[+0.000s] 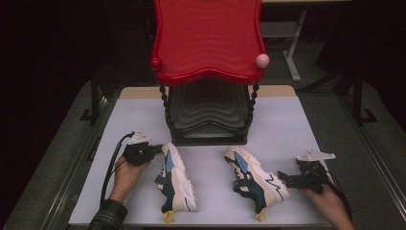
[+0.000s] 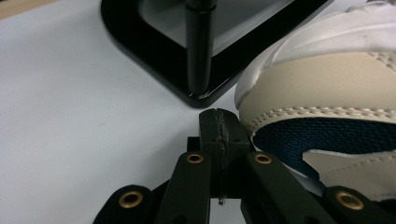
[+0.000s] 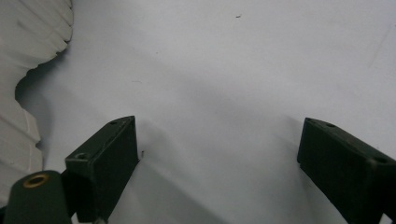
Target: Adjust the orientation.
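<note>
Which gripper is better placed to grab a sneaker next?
Probably right: the right gripper has its fingers spread open at the heel of the right cream, white and navy sneaker. The left gripper is shut beside the left sneaker.

two shoes (image 1: pixel 178 179) (image 1: pixel 253 181) side by side before rack (image 1: pixel 208 72)

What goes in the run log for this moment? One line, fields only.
left gripper: shut, beside left shoe toe | right gripper: open, empty, beside right shoe | rack: behind shoes
</note>
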A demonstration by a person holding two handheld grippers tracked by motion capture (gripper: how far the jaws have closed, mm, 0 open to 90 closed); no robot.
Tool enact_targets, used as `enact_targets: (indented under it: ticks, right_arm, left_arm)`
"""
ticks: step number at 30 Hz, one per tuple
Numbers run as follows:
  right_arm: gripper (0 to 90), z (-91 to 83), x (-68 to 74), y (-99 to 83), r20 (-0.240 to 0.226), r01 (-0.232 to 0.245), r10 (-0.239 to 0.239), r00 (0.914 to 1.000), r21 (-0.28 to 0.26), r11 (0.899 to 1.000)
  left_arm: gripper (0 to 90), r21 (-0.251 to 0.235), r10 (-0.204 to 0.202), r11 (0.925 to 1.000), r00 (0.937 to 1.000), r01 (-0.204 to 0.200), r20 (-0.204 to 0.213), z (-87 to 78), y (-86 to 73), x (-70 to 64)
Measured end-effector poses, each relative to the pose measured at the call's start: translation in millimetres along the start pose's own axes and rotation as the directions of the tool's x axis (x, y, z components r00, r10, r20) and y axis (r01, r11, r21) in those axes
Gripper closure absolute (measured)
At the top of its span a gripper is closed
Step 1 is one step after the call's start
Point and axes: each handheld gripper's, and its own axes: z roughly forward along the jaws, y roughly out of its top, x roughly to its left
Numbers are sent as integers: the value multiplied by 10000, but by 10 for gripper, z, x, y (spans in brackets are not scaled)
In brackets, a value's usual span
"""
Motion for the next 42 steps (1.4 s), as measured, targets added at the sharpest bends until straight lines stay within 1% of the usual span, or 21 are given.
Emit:
enact_targets:
  ticks: [1,3,4,5,9,10,12,13,15,18,20,21,23,25,27,30,32,33,36,40,42]
  right_arm:
    - [116,0,0,1,0,0,0,10000,-2,10000]
    - [115,0,-1,1,-6,-3,3,10000,-1,10000]
    - [115,0,-1,1,-5,-3,3,10000,-4,10000]
    - [115,0,-1,0,-8,-5,5,10000,0,10000]
    - [115,0,-2,1,-19,-13,14,10000,11,10000]
    - [115,0,-2,1,-20,-14,14,10000,13,10000]
    - [115,0,-2,1,-23,-23,23,10000,17,10000]
    - [115,0,-2,1,-23,-23,23,10000,17,10000]
    - [115,0,-1,1,-22,-25,25,10000,16,10000]
    - [115,-1,-2,1,-21,-26,26,10000,16,10000]
    - [116,-1,-1,1,-15,-22,22,10000,5,10000]
    - [115,0,-1,0,-15,-23,23,10000,4,10000]
    - [115,0,-2,1,-16,-16,16,10000,2,10000]
    - [115,-1,-1,0,-16,-26,26,10000,7,10000]
    - [115,0,-1,1,-14,-21,21,10000,7,10000]
    - [115,-1,-1,0,-6,-3,3,10000,-4,10000]
    - [116,0,-1,0,-8,-4,4,10000,-5,10000]
    - [115,-1,-1,0,-10,-14,14,10000,0,10000]
    - [115,0,-1,0,-12,-17,17,10000,0,10000]
    - [115,0,-1,0,-12,-9,9,10000,-2,10000]
    - [116,-1,-1,0,-11,-17,17,10000,1,10000]
  left_arm:
    - [900,1,20,10000,10000,-20,33,30,25,-9]
    - [900,-251,-19,9997,9998,25,217,95,74,-29]
    - [900,-209,-51,9998,9996,56,269,134,100,-47]
    - [900,-169,40,9999,9996,-36,264,161,119,-64]
    - [900,-232,133,9997,9992,-124,368,244,167,-120]
    - [900,-183,213,9996,9987,-204,461,260,170,-128]
    - [892,-39,316,9995,9991,-315,292,267,166,-140]
    - [871,11,348,9994,9989,-349,301,251,162,-128]
    - [860,0,343,9994,9990,-343,281,174,147,-111]
    - [864,-123,351,9993,9986,-346,390,-5,126,-101]
    - [872,-231,279,9994,9972,-264,687,-148,95,-118]
    - [881,-247,179,9996,9961,-158,864,-221,78,-134]
    - [883,-569,162,9983,9928,-94,1190,-365,21,-202]
    - [883,-545,313,9982,9909,-243,1311,-495,-32,-268]
    - [883,-856,219,9963,9871,-83,1584,-616,-101,-314]
    - [882,-924,325,9956,9845,-167,1721,-747,-196,-367]
    - [882,-967,234,9953,9806,-45,1947,-796,-263,-396]
    - [882,-933,247,9956,9788,-57,2034,-809,-289,-408]
    - [870,-888,322,9959,9794,-147,1995,-784,-331,-444]
    - [878,-906,527,9953,9733,-331,2235,-710,-280,-484]
    - [895,-972,687,9941,9720,-478,2247,-694,-253,-514]
